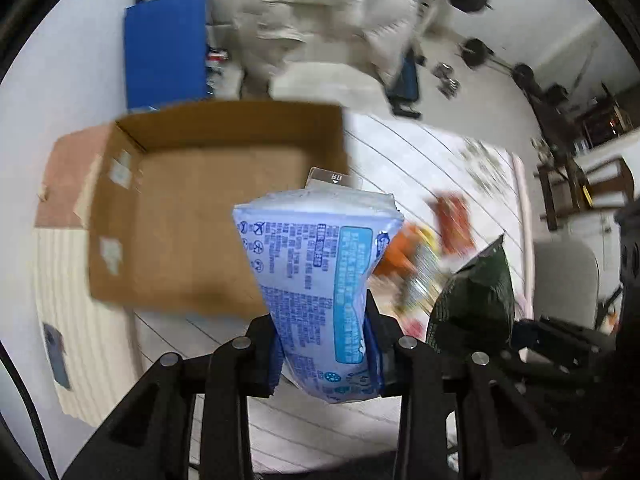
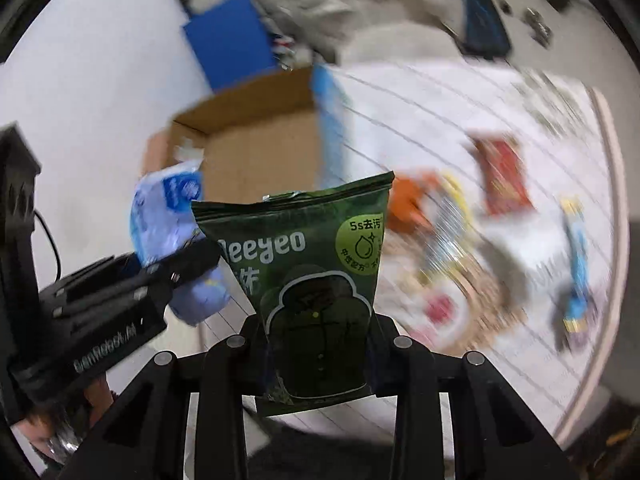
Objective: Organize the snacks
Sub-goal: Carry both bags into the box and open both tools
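Observation:
My left gripper (image 1: 322,340) is shut on a light blue printed packet (image 1: 316,280), held upright just in front of an open cardboard box (image 1: 208,232). The box's inside looks bare. My right gripper (image 2: 318,344) is shut on a dark green pouch (image 2: 316,280) marked "eeyeo". That green pouch (image 1: 476,300) shows at the right of the left wrist view. In the right wrist view the left gripper (image 2: 176,268) with its blue packet (image 2: 164,212) hangs to the left, near the box (image 2: 260,152).
Several loose snack packs lie blurred on the white striped surface (image 2: 420,128): a red pack (image 2: 504,176), an orange one (image 2: 408,204), a blue-yellow bar (image 2: 576,264). A blue board (image 1: 164,56) and pale cushions (image 1: 320,20) stand behind the box. Barbell weights (image 1: 476,52) lie on the floor.

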Demonstrator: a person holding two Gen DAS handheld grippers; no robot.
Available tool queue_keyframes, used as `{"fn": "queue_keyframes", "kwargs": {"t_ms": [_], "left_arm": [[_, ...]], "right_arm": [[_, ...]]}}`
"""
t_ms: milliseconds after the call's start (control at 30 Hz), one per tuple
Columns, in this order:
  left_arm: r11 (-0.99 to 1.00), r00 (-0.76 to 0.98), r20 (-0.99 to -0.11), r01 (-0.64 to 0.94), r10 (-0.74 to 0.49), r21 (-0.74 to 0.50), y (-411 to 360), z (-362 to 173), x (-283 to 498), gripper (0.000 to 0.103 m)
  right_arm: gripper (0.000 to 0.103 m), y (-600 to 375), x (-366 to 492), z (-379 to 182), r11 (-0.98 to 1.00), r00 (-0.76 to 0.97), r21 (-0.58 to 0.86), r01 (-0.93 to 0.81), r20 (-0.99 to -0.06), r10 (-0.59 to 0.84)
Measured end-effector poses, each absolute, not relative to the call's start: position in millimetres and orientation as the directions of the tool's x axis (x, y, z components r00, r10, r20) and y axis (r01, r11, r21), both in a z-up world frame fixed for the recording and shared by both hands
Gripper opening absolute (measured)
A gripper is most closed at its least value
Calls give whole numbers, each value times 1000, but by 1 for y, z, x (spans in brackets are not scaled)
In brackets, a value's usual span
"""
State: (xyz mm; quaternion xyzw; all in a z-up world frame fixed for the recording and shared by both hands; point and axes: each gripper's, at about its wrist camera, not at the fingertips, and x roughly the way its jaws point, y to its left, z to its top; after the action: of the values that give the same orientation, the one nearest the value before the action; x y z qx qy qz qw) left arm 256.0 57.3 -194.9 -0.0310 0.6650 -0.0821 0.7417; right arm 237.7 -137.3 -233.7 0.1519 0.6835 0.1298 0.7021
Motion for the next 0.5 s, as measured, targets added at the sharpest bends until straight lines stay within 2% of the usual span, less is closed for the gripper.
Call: {"fn": "queue_keyframes", "kwargs": {"t_ms": [67,233,333,433,500], "left_arm": [[986,60,-985,26,-163,-162,100,-219,294,31],[988,-51,-987,-32,-153,-151,146,-299,360,31],[982,-118,-975,-44,-190,-186,153,-331,394,31],[983,-161,-970,-12,-182,-183,155,-352,411,31],[982,-192,-964,9,-185,-191,156,-366,419,32]], "right_arm": [[36,-89,282,-255,931,47,363,26,-931,362],[36,-13,359,-318,949,5,314,23,-949,314],[36,25,389,-335,956,-43,291,36,-955,292],[36,45,408,-371,967,-81,250,42,-964,253],[36,55,414,-375,971,-97,235,50,-966,239]]}}
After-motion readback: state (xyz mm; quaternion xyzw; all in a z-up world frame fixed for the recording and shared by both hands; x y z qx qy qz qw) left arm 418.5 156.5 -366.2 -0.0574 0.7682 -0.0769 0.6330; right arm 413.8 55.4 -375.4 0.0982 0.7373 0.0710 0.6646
